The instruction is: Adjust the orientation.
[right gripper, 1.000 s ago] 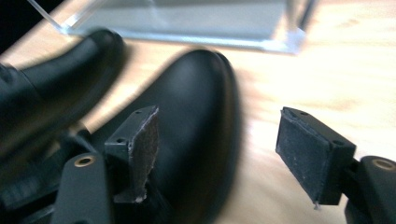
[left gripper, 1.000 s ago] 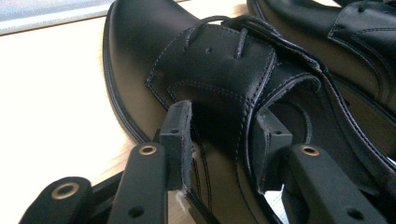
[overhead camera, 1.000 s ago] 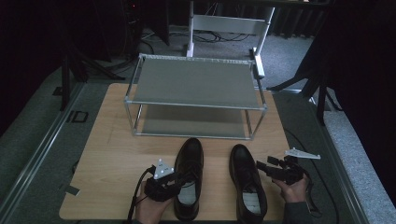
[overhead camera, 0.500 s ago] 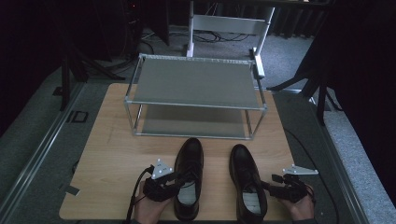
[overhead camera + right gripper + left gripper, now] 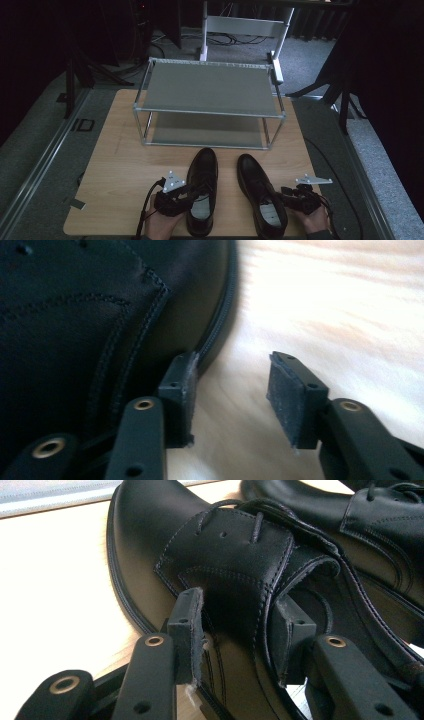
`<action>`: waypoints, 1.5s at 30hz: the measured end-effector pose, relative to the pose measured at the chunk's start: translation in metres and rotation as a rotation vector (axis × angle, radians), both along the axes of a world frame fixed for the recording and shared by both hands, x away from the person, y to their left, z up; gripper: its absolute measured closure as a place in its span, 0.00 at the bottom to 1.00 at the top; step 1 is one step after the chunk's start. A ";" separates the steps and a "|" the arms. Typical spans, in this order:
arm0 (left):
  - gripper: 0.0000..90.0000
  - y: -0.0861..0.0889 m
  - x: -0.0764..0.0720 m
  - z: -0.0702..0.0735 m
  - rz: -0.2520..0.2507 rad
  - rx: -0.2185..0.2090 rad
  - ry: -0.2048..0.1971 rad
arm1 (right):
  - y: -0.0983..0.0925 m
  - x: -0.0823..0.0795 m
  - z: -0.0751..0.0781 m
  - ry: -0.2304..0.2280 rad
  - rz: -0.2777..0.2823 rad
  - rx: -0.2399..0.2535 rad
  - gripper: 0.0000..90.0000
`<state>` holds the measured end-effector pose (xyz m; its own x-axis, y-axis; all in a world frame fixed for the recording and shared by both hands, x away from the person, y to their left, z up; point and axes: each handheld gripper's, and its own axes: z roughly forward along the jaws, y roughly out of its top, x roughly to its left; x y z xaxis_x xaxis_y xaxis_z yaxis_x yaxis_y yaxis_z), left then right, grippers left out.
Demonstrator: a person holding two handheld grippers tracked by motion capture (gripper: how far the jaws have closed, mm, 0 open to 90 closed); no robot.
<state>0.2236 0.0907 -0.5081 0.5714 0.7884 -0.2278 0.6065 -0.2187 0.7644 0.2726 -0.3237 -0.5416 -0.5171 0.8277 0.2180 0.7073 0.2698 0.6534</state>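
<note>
Wooden tabletop (image 5: 125, 160): left hand-held gripper (image 5: 235, 630) stays clamped on left shoe's (image 5: 202, 187) flap; right hand-held gripper (image 5: 232, 395), unclenched, has dropped beside right shoe (image 5: 260, 192), likely to grasp it.

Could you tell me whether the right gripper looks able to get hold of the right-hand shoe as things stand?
Probably yes. The right gripper sits open right beside the right-hand shoe, one jaw against its side and only bare table between the jaws. Nothing blocks it, but it would need to shift over the shoe's edge.

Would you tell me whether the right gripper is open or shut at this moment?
Open. In the right gripper view, the right gripper has a clear gap of bare table between its jaws, holding nothing, beside the right shoe.
</note>
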 end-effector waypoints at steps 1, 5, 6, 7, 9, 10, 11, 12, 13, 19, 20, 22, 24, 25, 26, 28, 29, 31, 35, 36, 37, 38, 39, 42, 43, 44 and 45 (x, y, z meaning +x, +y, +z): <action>0.69 0.000 0.000 0.000 0.001 0.000 0.000 | 0.005 0.003 0.000 -0.002 0.001 -0.003 0.65; 0.69 0.001 -0.001 0.000 0.005 -0.001 -0.001 | 0.026 0.010 0.001 0.000 0.037 0.008 0.62; 0.69 0.001 -0.002 0.000 0.007 -0.003 0.001 | 0.032 0.010 0.000 0.005 0.050 0.001 0.61; 0.69 0.002 -0.002 0.000 0.007 -0.004 0.002 | 0.035 0.009 0.000 0.002 0.060 -0.007 0.60; 0.69 0.002 -0.003 0.000 0.008 -0.007 0.005 | 0.035 0.007 0.000 -0.001 0.053 -0.015 0.57; 0.70 0.002 -0.003 0.000 0.007 -0.006 0.008 | 0.034 0.006 0.000 0.001 0.054 -0.012 0.57; 0.70 0.002 -0.004 0.000 0.003 -0.002 0.009 | 0.033 0.005 0.000 0.002 0.054 -0.009 0.56; 0.70 0.002 -0.004 0.001 0.002 0.001 0.011 | 0.031 0.002 0.001 0.004 0.052 -0.008 0.54; 0.70 0.002 -0.004 0.001 0.001 0.002 0.013 | 0.029 0.000 0.001 0.006 0.054 -0.002 0.52; 0.71 0.000 -0.007 0.002 -0.007 0.002 0.026 | 0.018 -0.016 0.002 0.028 0.087 0.060 0.60; 0.71 0.000 -0.007 0.002 -0.007 0.002 0.026 | 0.018 -0.016 0.002 0.028 0.087 0.060 0.60; 0.71 -0.002 -0.009 0.002 -0.018 0.000 0.028 | 0.021 -0.017 0.001 0.043 0.117 0.081 0.60; 0.71 -0.005 -0.008 0.002 -0.030 -0.012 0.036 | 0.030 -0.017 0.000 0.045 0.131 0.096 0.61; 0.71 -0.006 -0.008 0.002 -0.024 -0.009 0.036 | 0.035 -0.015 -0.001 0.040 0.136 0.093 0.61; 0.71 -0.005 -0.008 0.003 -0.025 -0.009 0.040 | 0.042 -0.014 -0.001 0.040 0.143 0.076 0.61; 0.71 -0.004 -0.009 0.003 -0.030 -0.011 0.046 | 0.055 -0.011 -0.001 0.034 0.164 0.038 0.61; 0.71 -0.004 -0.010 0.003 -0.031 -0.012 0.048 | 0.060 -0.010 -0.001 0.034 0.176 0.035 0.61; 0.70 -0.003 -0.012 0.003 -0.034 -0.015 0.051 | 0.068 -0.007 -0.002 0.037 0.193 0.042 0.60; 0.69 -0.007 -0.011 0.002 -0.046 -0.027 0.040 | 0.075 -0.002 -0.001 0.026 0.186 0.038 0.60; 0.69 -0.008 -0.011 0.002 -0.050 -0.031 0.036 | 0.075 0.000 -0.002 0.021 0.181 0.034 0.60; 0.69 -0.010 -0.010 0.003 -0.055 -0.027 0.031 | 0.075 0.001 -0.002 0.018 0.175 0.035 0.60; 0.69 -0.011 -0.009 0.003 -0.058 -0.029 0.029 | 0.074 0.003 -0.002 0.017 0.169 0.040 0.61; 0.69 -0.012 -0.009 0.003 -0.058 -0.029 0.029 | 0.075 0.006 -0.002 0.015 0.157 0.044 0.62; 0.69 -0.014 -0.008 0.002 -0.055 -0.044 0.023 | 0.076 0.013 0.000 0.011 0.150 0.045 0.64; 0.69 -0.014 -0.008 0.002 -0.054 -0.055 0.022 | 0.078 0.016 0.002 0.007 0.145 0.043 0.65; 0.69 -0.014 -0.007 0.001 -0.053 -0.060 0.022 | 0.079 0.018 0.003 0.004 0.143 0.054 0.68; 0.69 -0.014 -0.007 0.001 -0.053 -0.063 0.021 | 0.081 0.022 0.004 -0.001 0.133 0.060 0.68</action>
<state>0.2162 0.0764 -0.5071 0.6067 0.7408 -0.2883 0.6112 -0.2028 0.7651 0.2941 -0.2428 -0.5374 -0.6214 0.7375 0.2645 0.6671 0.3211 0.6722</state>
